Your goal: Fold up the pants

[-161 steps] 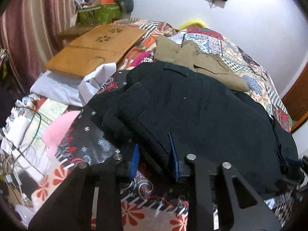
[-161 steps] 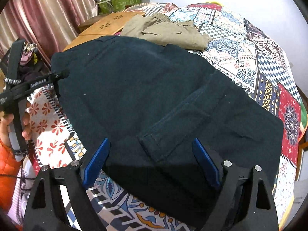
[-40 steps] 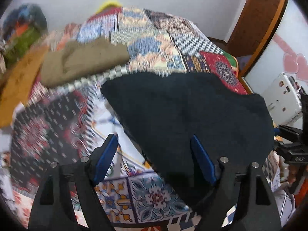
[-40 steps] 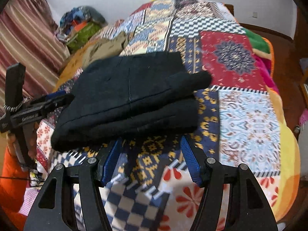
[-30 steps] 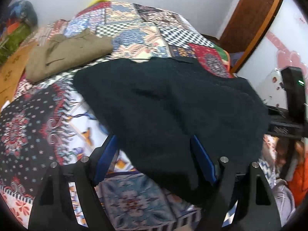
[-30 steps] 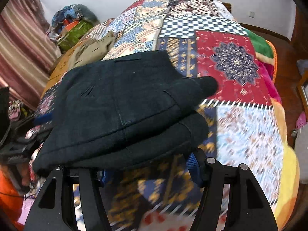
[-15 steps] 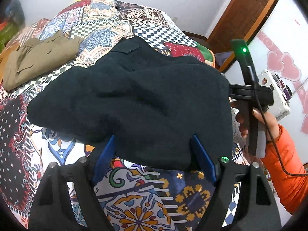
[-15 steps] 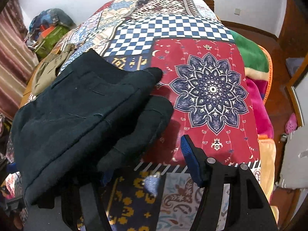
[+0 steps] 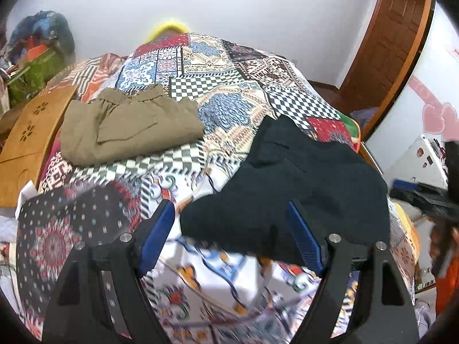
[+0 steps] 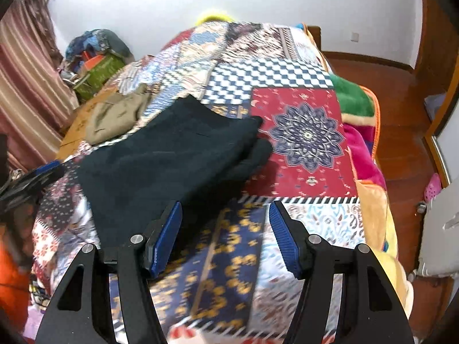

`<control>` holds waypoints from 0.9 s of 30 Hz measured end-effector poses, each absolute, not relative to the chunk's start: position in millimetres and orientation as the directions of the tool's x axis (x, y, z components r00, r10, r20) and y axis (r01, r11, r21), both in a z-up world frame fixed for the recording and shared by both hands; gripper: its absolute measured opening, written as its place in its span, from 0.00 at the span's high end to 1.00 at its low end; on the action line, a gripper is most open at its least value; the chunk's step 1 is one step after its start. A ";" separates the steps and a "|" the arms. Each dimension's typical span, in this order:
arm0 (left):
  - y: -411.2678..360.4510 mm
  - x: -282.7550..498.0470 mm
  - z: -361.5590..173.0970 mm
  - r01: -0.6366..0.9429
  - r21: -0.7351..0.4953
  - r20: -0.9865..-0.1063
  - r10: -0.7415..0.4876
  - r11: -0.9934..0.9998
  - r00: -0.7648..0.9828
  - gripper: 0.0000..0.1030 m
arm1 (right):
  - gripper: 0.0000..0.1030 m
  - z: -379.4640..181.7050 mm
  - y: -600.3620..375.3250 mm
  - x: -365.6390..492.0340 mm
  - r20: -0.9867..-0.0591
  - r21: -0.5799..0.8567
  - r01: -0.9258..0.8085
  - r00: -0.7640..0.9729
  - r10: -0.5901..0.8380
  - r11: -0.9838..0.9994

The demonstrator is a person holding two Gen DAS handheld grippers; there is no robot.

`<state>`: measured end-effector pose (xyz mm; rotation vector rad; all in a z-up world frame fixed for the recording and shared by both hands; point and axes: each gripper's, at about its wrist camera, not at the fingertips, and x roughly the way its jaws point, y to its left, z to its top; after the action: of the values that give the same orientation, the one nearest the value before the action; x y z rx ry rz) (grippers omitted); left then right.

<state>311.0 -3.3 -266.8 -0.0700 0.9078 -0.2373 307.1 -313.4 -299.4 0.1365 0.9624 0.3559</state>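
The dark folded pants (image 9: pixel 298 183) lie in a thick bundle on the patchwork bedspread (image 9: pixel 200 80), towards its right side. My left gripper (image 9: pixel 232 238) is open and empty, its blue pads just short of the bundle's near edge. In the right wrist view the pants (image 10: pixel 172 157) lie left of centre. My right gripper (image 10: pixel 225 238) is open and empty, pulled back from the bundle, with its left pad close to the near corner. The other gripper (image 10: pixel 31 177) shows at the far left.
A folded khaki garment (image 9: pixel 126 126) lies at the back left of the bed, next to a wooden lap tray (image 9: pixel 28 132). A heap of bags (image 9: pixel 37 48) stands in the far corner. The bed's right edge drops to a wooden floor (image 10: pixel 401 91).
The pants went from spread and held to a folded bundle left lying on the bed. Both grippers have drawn back from it over the last second, and the cameras have tilted up.
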 end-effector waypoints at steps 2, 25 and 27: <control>-5.7 320.9 -273.1 0.215 -0.159 -0.778 -0.257 0.964 0.574 0.22 | 0.38 -295.1 -300.1 298.0 -0.768 0.277 -0.263 0.517 0.377 0.924; -35.3 302.8 -311.3 0.305 -0.207 -0.860 -0.321 0.930 0.396 0.47 | 0.36 -334.1 -258.2 281.0 -0.813 0.269 -0.357 0.414 0.409 0.895; -38.9 293.9 -310.8 0.303 -0.225 -0.861 -0.335 0.926 0.383 0.47 | 0.36 -336.2 -265.7 281.4 -0.818 0.253 -0.355 0.418 0.395 0.900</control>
<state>293.9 -38.9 -310.8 -0.0321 1.1058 -0.4067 281.4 -265.7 -336.2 0.0423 1.0381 0.4708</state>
